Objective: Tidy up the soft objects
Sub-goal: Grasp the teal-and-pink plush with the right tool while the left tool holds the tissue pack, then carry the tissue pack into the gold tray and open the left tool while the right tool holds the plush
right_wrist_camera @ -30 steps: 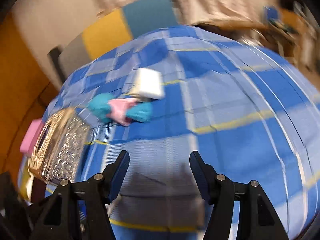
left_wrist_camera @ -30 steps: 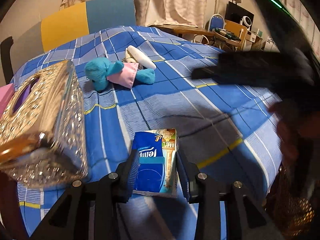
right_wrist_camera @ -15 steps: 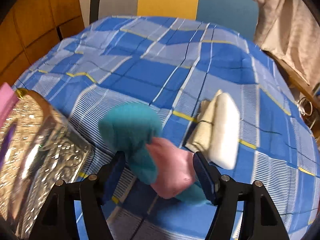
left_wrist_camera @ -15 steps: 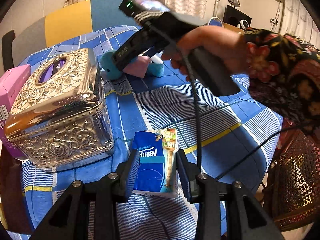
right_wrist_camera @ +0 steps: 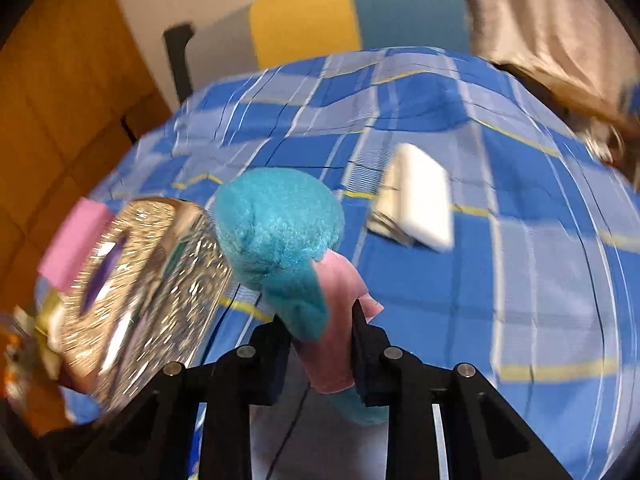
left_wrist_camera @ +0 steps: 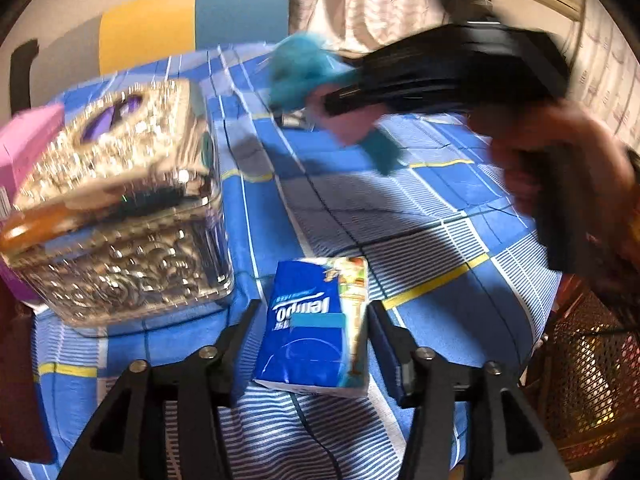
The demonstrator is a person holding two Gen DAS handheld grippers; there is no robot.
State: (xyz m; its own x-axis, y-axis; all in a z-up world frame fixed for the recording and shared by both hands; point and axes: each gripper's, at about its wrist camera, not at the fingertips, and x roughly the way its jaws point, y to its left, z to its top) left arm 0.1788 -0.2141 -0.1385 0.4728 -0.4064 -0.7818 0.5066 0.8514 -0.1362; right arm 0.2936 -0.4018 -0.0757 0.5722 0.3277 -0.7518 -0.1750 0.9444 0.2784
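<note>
A blue tissue pack (left_wrist_camera: 316, 320) lies on the checked blue tablecloth (left_wrist_camera: 400, 220) between the fingers of my left gripper (left_wrist_camera: 313, 310). Its jaws are opening and a narrow gap shows on each side of the pack. A teal plush toy in a pink garment (right_wrist_camera: 280, 224) sits in my right gripper (right_wrist_camera: 319, 316), whose jaws are closing, with the pads pressed on the pink body. In the left wrist view the plush toy (left_wrist_camera: 300, 68) hangs blurred above the cloth, in front of the person's hand (left_wrist_camera: 560, 152).
An ornate silver tissue box (left_wrist_camera: 120, 200) stands on the left with a pink box (left_wrist_camera: 24, 148) behind it. A white flat pack (right_wrist_camera: 420, 196) lies farther back on the cloth. A yellow-and-blue chair (left_wrist_camera: 192, 16) is behind the table; a wicker basket (left_wrist_camera: 580, 360) is at the right.
My right gripper has shut on the plush toy and raised it off the cloth. My left gripper's jaws have spread away from the tissue pack, which stays lying where it was.
</note>
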